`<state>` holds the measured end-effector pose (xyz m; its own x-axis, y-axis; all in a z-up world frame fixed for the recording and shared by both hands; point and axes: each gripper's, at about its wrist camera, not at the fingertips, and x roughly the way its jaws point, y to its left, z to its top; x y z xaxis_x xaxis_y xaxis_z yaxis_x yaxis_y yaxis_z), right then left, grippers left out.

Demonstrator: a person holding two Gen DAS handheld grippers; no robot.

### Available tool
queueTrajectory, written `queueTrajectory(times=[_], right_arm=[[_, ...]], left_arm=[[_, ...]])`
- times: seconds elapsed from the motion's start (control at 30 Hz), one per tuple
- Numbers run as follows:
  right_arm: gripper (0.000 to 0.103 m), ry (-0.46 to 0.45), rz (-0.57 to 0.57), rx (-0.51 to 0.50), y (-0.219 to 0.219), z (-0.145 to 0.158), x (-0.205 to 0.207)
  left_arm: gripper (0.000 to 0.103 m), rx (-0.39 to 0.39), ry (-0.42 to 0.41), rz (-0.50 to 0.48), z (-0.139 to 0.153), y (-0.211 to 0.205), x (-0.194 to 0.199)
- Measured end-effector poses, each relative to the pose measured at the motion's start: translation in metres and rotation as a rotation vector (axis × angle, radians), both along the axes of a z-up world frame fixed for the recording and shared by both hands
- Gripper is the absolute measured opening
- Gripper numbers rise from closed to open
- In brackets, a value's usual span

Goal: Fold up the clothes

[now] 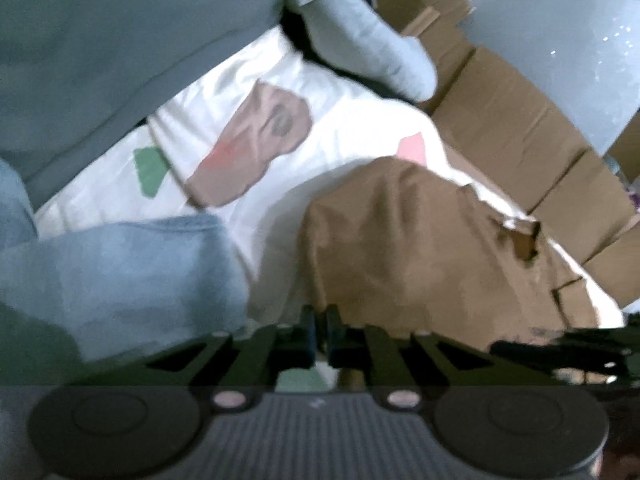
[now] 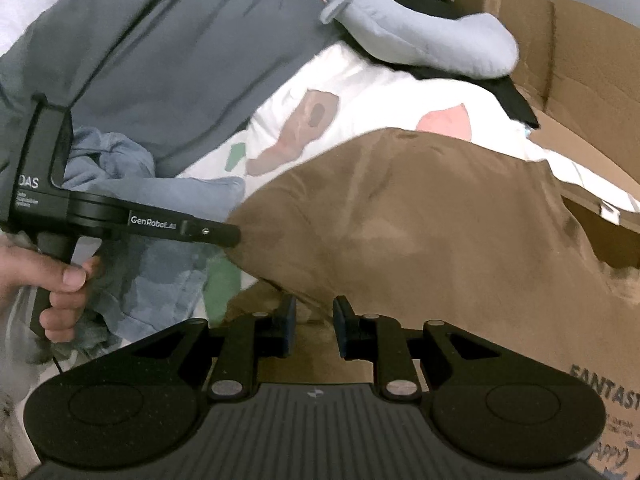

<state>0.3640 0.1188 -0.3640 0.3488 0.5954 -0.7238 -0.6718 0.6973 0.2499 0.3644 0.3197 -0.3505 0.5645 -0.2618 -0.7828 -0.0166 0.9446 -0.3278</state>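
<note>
White patterned bedding underneath, and the brown garment is draped across it. Left gripper pinches its edge, jaws nearly together; right gripper hovers at its hem, jaws apart. Cardboard boxes beside.

Brown garment: plain, soft, bunched and raised in a hump over the white sheet; one edge pinched at left, lower hem hanging loose.

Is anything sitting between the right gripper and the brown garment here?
Nothing visible. The right gripper has its jaws apart, and brown garment fabric lies directly ahead of and between them. The left gripper already meets the garment's left edge, well aside from the right one's path.
</note>
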Motion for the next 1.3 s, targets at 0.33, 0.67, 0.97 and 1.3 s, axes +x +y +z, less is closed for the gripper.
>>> queueTrajectory(times=[0.33,0.67,0.97,1.3], right_arm=[[0.041,-0.086,0.053,0.061,0.027,0.016,-0.008],[0.042,-0.212,-0.028,0.001,0.041,0.022,0.004],[0.009,-0.219,-0.017,0.018,0.045,0.020,0.018],[0.002,-0.212,-0.038,0.037,0.020,0.025,0.032]], left_arm=[[0.005,-0.137,-0.034,-0.026,0.030,-0.022,0.012],[0.005,-0.222,-0.029,-0.041,0.041,-0.038,0.024],[0.005,-0.279,-0.031,-0.046,0.048,-0.044,0.033],[0.047,-0.078,-0.048,-0.088,0.058,-0.050,0.069]])
